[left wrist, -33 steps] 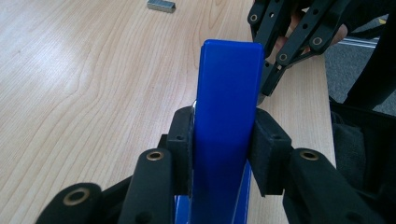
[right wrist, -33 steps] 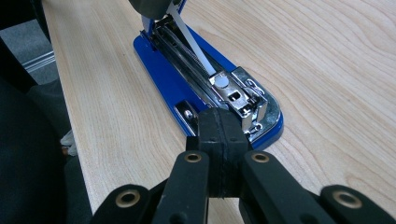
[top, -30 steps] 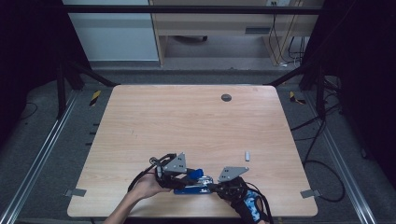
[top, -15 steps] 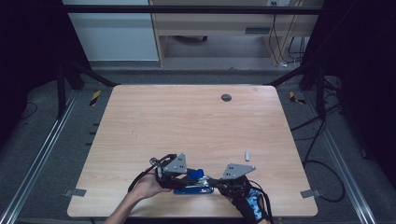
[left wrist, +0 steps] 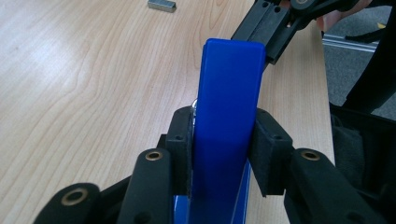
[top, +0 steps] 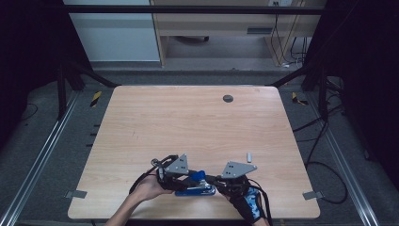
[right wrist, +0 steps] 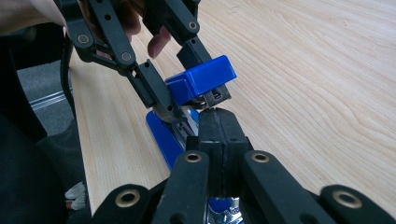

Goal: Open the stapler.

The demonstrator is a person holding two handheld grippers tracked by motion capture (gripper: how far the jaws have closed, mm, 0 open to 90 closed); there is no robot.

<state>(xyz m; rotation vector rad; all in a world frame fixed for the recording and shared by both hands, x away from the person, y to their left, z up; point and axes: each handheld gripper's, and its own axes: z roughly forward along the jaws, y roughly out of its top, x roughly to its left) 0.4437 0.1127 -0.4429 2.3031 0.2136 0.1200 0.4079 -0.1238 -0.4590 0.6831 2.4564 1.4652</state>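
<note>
A blue stapler (top: 196,189) lies near the table's front edge with its top arm (left wrist: 226,93) swung up off the base (right wrist: 161,130). My left gripper (left wrist: 224,140) is shut on that raised blue arm, one pad on each side. My right gripper (right wrist: 217,116) faces it from the other side with its jaws pressed together. Its tips sit at the metal magazine end (right wrist: 214,99) under the blue arm (right wrist: 201,79). Whether anything thin is between them is hidden. In the high view both grippers (top: 190,179) (top: 212,179) meet over the stapler.
A small grey strip of staples (top: 250,156) lies right of the grippers, also seen as a strip (left wrist: 161,4) in the left gripper view. A dark round grommet (top: 227,98) sits in the tabletop (top: 188,127) at the far side. Cables trail off the table's right edge.
The right gripper has shifted slightly to the right and away from the front edge. The left gripper and the stapler have stayed where they were.
</note>
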